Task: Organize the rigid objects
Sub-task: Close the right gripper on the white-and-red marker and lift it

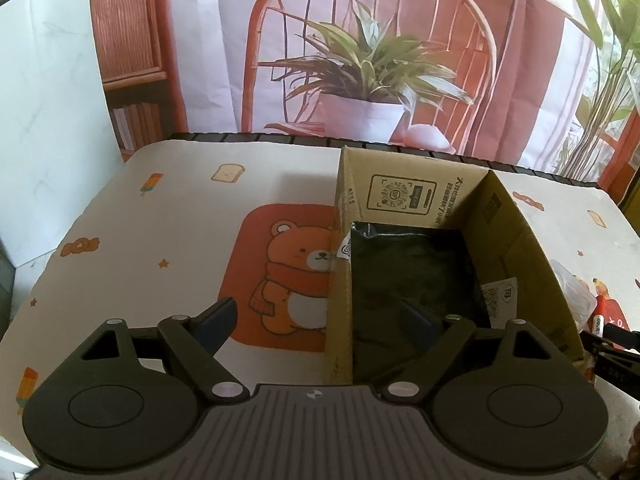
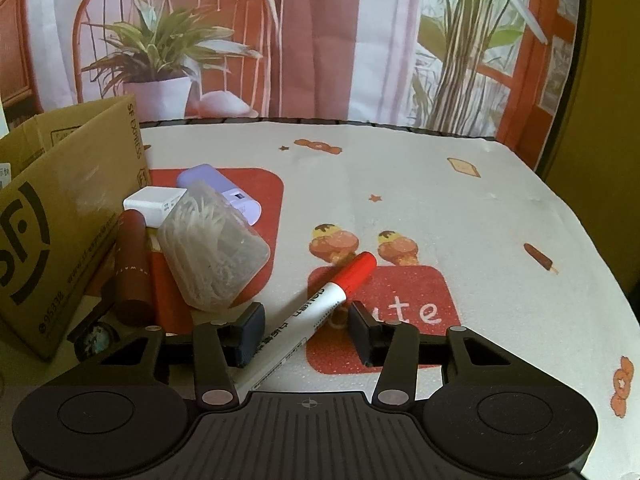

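Red-capped white plastic marker pen point(image 2: 316, 312) is the thing to watch right now: it's lying flat on the cartoon-printed white tablecloth point(image 2: 460, 208), and its long axis runs diagonally, red cap up and away to the right, white barrel coming back toward the lower left and slipping under the tool body. The right gripper point(image 2: 306, 330) sits right over it with the barrel passing between the two black fingers, so that hand is clearly the nearer one. Its jaws are about halfway in; the left pad looks like it's brushing the barrel, but there's a visible gap on the right side, so I'd call it not clamped yet. Since the pen crosses the jaws at a slant, I reckon the squeeze could roll or swivel it. The left gripper point(image 1: 320, 326) is spread wide with nothing in it, hovering over the near edge of the open brown cardboard box point(image 1: 516, 236), one finger outside and one inside above the black lining. Beside the box wait a clear plastic tub of white sticks point(image 2: 212, 248), a dark red tube point(image 2: 132, 268), a small white block point(image 2: 154, 202) and a lilac rounded case point(image 2: 220, 188).
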Demonstrator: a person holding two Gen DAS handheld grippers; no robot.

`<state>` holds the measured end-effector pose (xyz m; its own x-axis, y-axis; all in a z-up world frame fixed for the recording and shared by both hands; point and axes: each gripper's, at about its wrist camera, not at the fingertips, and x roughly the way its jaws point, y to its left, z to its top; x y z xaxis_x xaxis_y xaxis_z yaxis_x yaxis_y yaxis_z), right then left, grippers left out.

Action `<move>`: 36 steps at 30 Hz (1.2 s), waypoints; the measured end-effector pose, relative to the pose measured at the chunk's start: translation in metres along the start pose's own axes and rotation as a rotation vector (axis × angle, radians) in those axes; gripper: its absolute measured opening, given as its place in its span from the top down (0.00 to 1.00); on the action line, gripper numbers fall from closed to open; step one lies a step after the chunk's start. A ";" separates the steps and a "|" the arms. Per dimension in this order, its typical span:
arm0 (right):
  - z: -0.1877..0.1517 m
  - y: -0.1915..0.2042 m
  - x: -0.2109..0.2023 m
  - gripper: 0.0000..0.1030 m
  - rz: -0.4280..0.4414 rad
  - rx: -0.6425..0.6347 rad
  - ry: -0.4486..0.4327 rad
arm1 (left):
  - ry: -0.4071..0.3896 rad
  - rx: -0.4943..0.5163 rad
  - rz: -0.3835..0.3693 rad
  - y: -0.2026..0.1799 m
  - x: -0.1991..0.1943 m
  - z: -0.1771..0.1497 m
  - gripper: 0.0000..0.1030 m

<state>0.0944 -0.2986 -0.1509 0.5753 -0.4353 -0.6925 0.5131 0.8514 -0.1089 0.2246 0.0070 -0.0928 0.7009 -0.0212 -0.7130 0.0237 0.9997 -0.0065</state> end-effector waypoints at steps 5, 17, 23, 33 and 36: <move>0.000 0.001 0.000 0.76 -0.016 -0.005 -0.008 | 0.001 0.005 -0.002 0.000 0.000 -0.001 0.21; -0.001 0.000 -0.001 0.84 -0.010 0.000 -0.009 | 0.006 -0.028 -0.022 0.005 -0.001 -0.003 0.63; -0.001 0.000 -0.001 0.84 -0.011 0.000 -0.009 | 0.001 -0.032 -0.052 0.002 -0.001 -0.004 0.79; -0.001 0.000 0.000 0.84 -0.007 0.014 -0.003 | -0.010 -0.026 -0.074 0.001 -0.001 -0.007 0.89; 0.000 -0.001 0.000 0.84 -0.003 0.027 0.001 | -0.018 -0.030 -0.080 0.001 -0.002 -0.008 0.90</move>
<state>0.0934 -0.2992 -0.1510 0.5726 -0.4376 -0.6932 0.5317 0.8419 -0.0922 0.2177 0.0085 -0.0967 0.7104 -0.1012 -0.6965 0.0588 0.9947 -0.0845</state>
